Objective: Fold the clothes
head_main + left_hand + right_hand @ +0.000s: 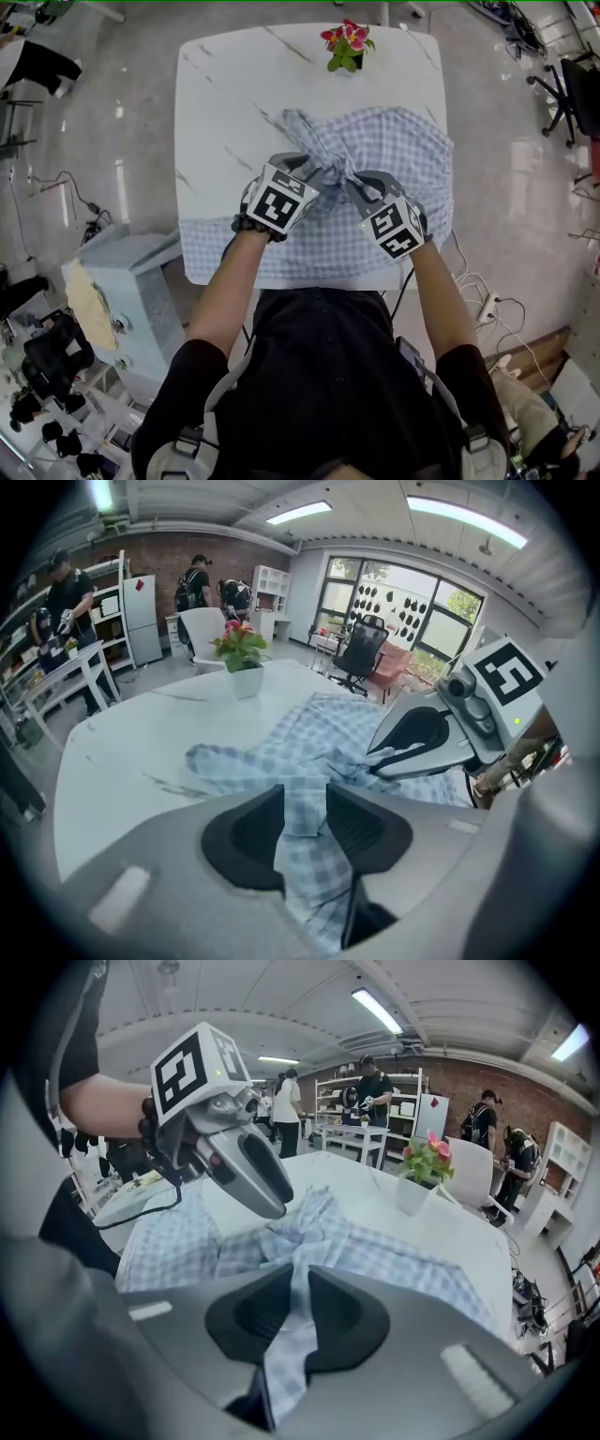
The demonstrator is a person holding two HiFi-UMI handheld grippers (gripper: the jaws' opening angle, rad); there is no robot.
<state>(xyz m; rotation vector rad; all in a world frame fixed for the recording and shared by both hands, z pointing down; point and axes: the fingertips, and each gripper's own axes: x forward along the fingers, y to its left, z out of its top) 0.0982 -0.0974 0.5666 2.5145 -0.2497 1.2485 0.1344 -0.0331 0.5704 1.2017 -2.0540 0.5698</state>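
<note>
Grippers meet over the middle of the white, grey-veined tabletop, where you hold a blue-and-white checked garment gathered up between them. Your left gripper has its jaws closed on a flat fold of the checked cloth — the fabric fills the narrow gap from pad to pad and runs out ahead toward the rest of the garment. Your right gripper, just beside it, pinches a thinner, twisted strip of the same cloth, its jaws nearly together. Both point steeply down, their tips near each other but apart, and the fabric beyond them rises in a bunched ridge that runs toward the far edge. The rest of the garment lies spread across the right half of the tabletop as far as the right edge — with a broad band along the near edge that stretches almost to the near-left corner. Your bare forearms reach in over that near edge. A potted plant with pink and red flowers stands at the far edge, right of its middle, apart from the cloth. Beyond the table, the gripper views show people standing by white shelving against a brick wall.
</note>
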